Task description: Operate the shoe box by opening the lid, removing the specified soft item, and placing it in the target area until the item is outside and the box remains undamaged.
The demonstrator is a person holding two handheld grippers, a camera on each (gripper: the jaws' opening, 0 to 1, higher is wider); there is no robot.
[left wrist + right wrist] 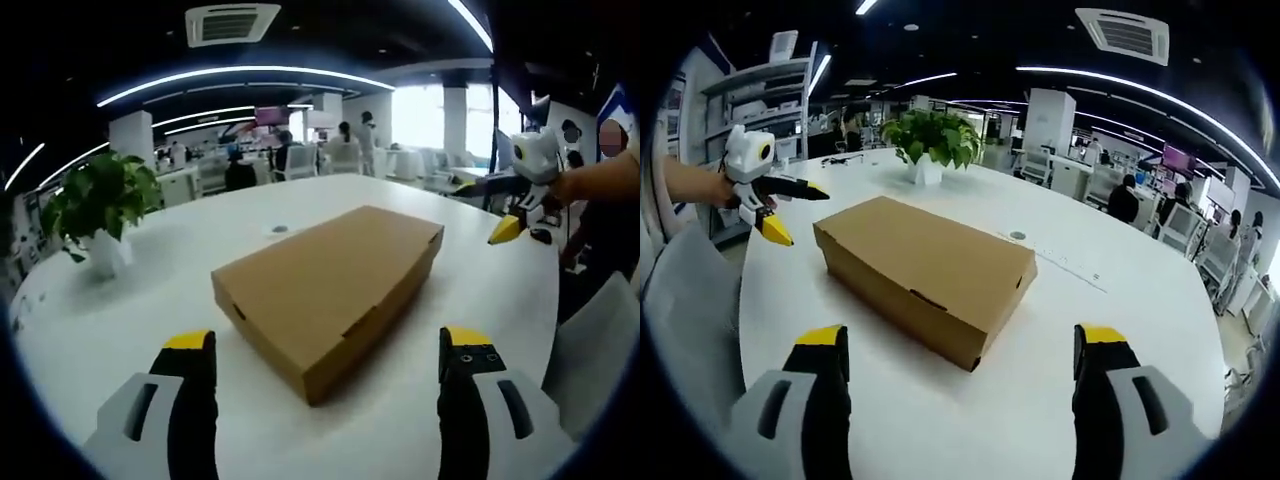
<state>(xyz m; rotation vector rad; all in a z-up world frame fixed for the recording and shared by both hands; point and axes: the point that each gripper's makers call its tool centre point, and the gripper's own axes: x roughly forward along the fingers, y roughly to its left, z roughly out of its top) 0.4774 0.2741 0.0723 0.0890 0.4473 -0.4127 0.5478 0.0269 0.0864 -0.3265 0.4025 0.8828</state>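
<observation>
Open-plan office, white table (120, 330): closed cardboard box (330, 290) lies central, lid untouched; left gripper (328, 385) and right gripper (965, 385) flank box from opposite ends, jaws wide, empty, likely readying lid lift.

The shoe box (330, 285) (925, 272) is a plain brown cardboard carton, long and shallow, lying flat on the white bench (140, 330) (1120, 300). Its lid is shut, sitting flush all round (a small tuck slot shows on a long side wall). One corner points toward each view, nothing touching it.
</observation>
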